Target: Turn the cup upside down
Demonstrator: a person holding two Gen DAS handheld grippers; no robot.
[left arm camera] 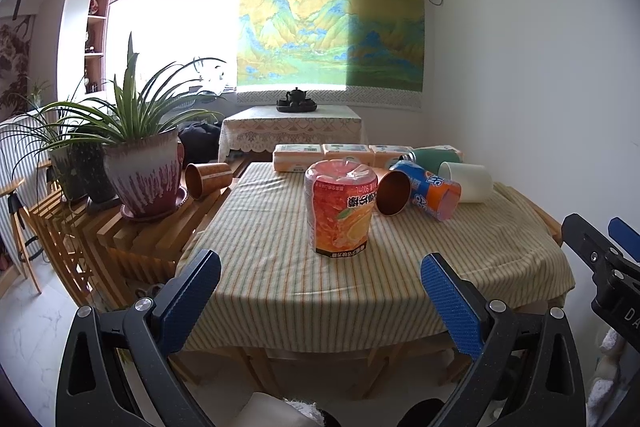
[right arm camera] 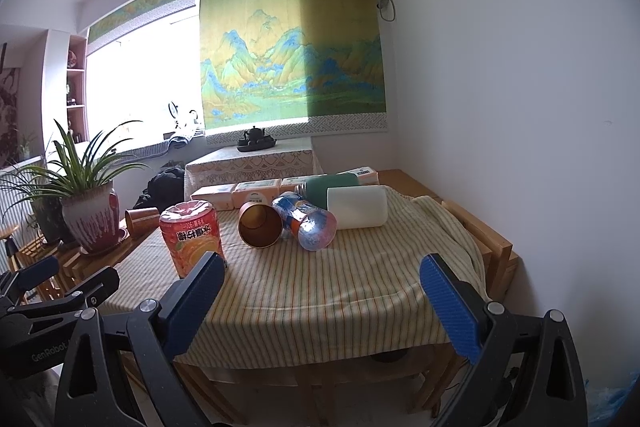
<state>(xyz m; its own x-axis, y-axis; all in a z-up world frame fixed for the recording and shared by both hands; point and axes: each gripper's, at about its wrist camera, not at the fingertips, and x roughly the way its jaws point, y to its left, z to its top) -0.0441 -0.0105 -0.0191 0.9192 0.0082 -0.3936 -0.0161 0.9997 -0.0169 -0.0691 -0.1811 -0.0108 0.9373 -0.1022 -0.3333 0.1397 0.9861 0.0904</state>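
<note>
At counter's near edge, my left gripper (left arm camera: 320,291) and right gripper (right arm camera: 322,301) both wide, empty; brown cup (right arm camera: 259,225) on side at 12 o'clock, mouth toward me. I'd grasp wall crosswise, rotate, set rim down.

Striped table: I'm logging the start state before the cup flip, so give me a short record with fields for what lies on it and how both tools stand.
surface: table with a striped cloth
upside-down item: orange drink cup, label inverted, standing near the middle
lying on side: brown cup, mouth toward the cameras; blue bottle; white cup; green flask
back edge: tissue packs in a row
beside table: second brown cup on its side, potted plant
left tool: open, holding nothing
right tool: open, holding nothing
</note>
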